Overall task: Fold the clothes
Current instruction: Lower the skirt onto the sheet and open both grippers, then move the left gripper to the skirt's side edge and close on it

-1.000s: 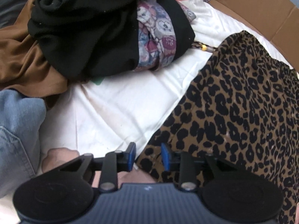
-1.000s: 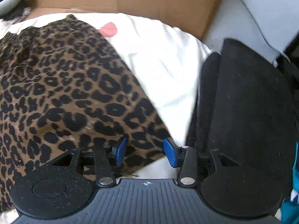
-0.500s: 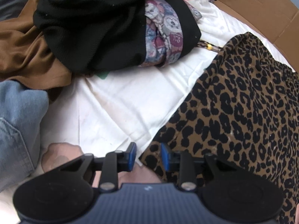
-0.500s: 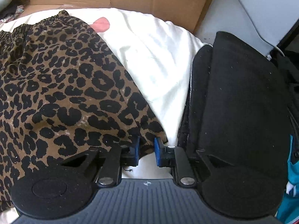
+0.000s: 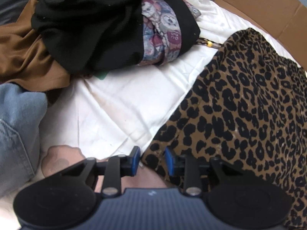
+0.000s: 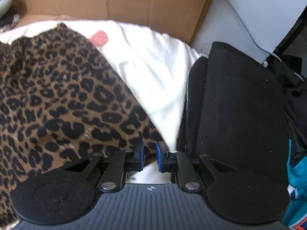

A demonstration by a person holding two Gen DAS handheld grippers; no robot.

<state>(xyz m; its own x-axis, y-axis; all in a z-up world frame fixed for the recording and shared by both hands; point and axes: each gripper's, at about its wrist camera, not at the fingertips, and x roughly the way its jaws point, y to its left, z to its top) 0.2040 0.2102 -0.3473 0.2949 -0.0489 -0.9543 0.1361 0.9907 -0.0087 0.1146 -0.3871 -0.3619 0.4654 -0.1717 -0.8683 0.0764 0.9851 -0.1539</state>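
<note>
A leopard-print garment (image 5: pixel 239 115) lies spread on a white sheet (image 5: pixel 119 111). In the left wrist view its near left corner sits between the blue pads of my left gripper (image 5: pixel 151 160), which is shut on it. In the right wrist view the same garment (image 6: pixel 57 99) fills the left half, its elastic waistband at the far end. My right gripper (image 6: pixel 149 154) is shut on the near right corner, jaws narrow with the fabric edge pinched between them.
A heap of black (image 5: pixel 92 28), floral (image 5: pixel 163 34) and brown (image 5: pixel 23 57) clothes lies far left, with denim (image 5: pixel 17 124) near left. A folded black garment (image 6: pixel 239 105) lies right of the sheet, teal fabric (image 6: pixel 297 182) beyond it. A cardboard wall (image 6: pixel 134 3) stands behind.
The right jaws went from wide apart to narrow, closing on the leopard garment's near right corner. The left gripper kept its hold and hardly moved.
</note>
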